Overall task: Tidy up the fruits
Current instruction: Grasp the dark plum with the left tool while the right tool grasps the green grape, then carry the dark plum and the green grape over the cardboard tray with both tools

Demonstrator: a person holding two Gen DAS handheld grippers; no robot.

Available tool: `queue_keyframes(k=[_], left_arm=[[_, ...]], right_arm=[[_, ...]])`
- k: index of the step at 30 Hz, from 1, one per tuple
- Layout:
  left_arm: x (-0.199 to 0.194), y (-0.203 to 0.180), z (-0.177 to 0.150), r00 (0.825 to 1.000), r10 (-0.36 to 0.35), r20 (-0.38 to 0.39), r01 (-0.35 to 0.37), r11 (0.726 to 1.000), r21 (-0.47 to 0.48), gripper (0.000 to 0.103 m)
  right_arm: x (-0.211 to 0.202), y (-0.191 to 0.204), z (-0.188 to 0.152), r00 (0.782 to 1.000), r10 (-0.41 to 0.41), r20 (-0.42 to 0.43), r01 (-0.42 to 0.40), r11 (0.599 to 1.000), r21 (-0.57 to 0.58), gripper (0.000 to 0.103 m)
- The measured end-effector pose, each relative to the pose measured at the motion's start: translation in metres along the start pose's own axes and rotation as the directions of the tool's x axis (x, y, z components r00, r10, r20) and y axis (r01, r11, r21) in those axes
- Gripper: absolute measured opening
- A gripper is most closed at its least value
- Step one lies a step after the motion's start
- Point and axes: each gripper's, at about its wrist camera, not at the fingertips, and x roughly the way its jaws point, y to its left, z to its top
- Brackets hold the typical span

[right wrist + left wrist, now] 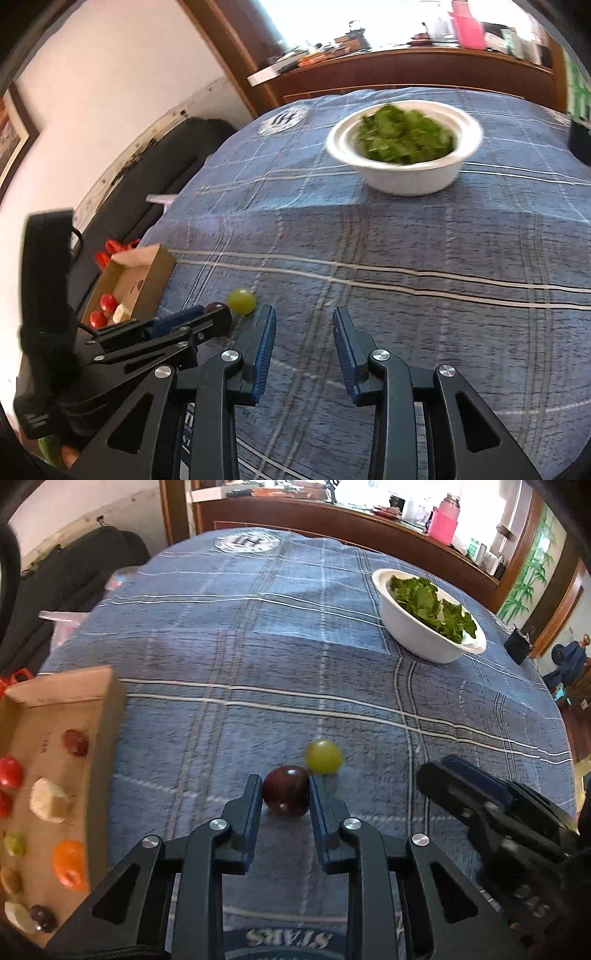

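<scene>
A dark red round fruit (286,792) rests on the blue checked cloth, and my left gripper (283,781) is shut on it, pads pressing both sides. Just beyond it lies a green grape (324,756). A cardboard box (107,716) at the left holds several fruit pieces, among them an orange one (68,864) and red ones (9,771). In the right wrist view my right gripper (304,317) stands open and empty over bare cloth. To its left are the green grape (242,301), the dark fruit (216,306) and the box (155,280).
A white bowl (424,638) of green leaves stands at the far right of the table; in the right wrist view the bowl (406,181) is straight ahead. A dark sofa (147,173) lies beyond the table's left edge. A wooden counter runs behind.
</scene>
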Motion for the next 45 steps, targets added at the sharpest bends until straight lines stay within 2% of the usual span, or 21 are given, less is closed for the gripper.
queue_keyframes(k=[3, 11, 13, 15, 23, 33, 40, 45], left_arm=[[-0.017, 0.019, -0.011, 1.0, -0.031, 0.001, 0.031, 0.999, -0.044, 0.022], [-0.053, 0.052, -0.028, 0.998, -0.048, 0.032, 0.051, 0.993, -0.105, 0.022], [-0.057, 0.055, -0.03, 0.999, -0.037, 0.036, 0.041, 0.994, -0.102, 0.023], [-0.059, 0.055, -0.033, 0.999, -0.04, 0.036, 0.043, 0.994, -0.102, 0.022], [-0.069, 0.052, -0.043, 0.998, -0.039, 0.047, 0.043, 0.994, -0.096, 0.023], [-0.102, 0.059, -0.058, 0.994, 0.028, 0.106, -0.016, 0.994, -0.11, 0.023], [-0.12, 0.066, -0.072, 0.989, 0.072, 0.13, -0.056, 0.991, -0.12, 0.023], [-0.127, 0.07, -0.08, 0.986, 0.096, 0.137, -0.078, 0.989, -0.128, 0.023]], right_arm=[[0.012, 0.014, 0.0, 1.0, 0.011, -0.021, -0.012, 0.999, -0.038, 0.034], [0.049, 0.054, 0.005, 0.998, 0.018, -0.06, -0.026, 0.991, -0.133, 0.033], [0.059, 0.061, 0.005, 0.998, -0.03, -0.052, 0.022, 0.987, -0.16, 0.032], [0.062, 0.063, 0.004, 0.997, -0.058, -0.042, 0.05, 0.984, -0.173, 0.025], [0.026, 0.067, -0.008, 1.0, -0.027, -0.014, 0.024, 0.985, -0.169, 0.024], [-0.033, 0.088, -0.037, 0.996, 0.082, 0.029, -0.078, 0.989, -0.127, 0.024], [-0.054, 0.107, -0.058, 0.989, 0.145, 0.031, -0.14, 0.982, -0.123, 0.023], [-0.063, 0.118, -0.067, 0.987, 0.157, 0.03, -0.152, 0.979, -0.139, 0.023]])
